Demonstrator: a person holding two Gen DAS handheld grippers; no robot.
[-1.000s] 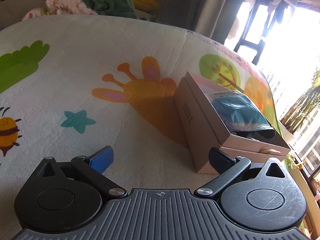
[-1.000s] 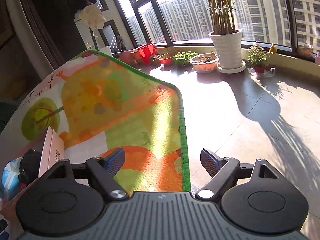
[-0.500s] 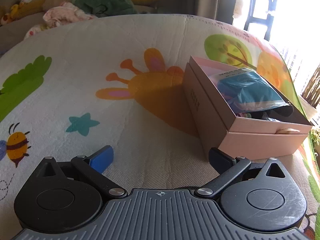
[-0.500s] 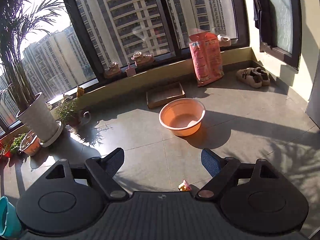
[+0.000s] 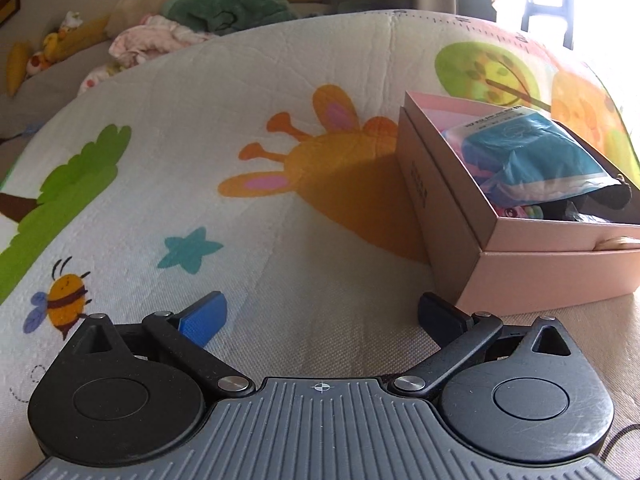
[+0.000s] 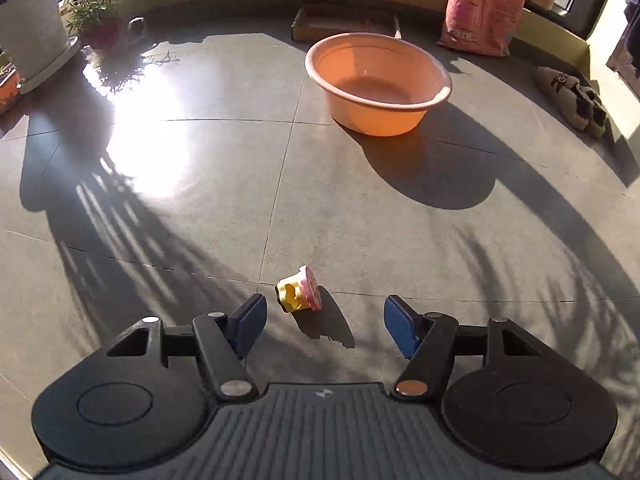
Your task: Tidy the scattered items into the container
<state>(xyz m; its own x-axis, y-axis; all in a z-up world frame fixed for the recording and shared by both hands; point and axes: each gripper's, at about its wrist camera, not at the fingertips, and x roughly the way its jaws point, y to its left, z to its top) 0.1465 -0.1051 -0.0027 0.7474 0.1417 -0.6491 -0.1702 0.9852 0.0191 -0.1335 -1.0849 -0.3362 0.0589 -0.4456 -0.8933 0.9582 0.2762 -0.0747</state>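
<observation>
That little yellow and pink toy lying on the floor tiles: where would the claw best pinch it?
Probably across the yellow body, coming down from above. The small toy lies tipped on its side with its wider pink end to the right. The right gripper is closing, nothing between its pads yet.

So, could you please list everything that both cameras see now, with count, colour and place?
box: 1, pink-brown, on play mat, open, items inside
blue packet: 1, in box
play mat: 1, white, cartoon prints
clothes pile: green and pink, behind mat
small toy: 1, yellow-pink, on floor tiles, tipped over
basin: 1, orange, on floor
sack: 1, pink, by window
slippers: 1 pair, beige
left gripper: open, empty
right gripper: closing, toy just ahead, untouched
</observation>
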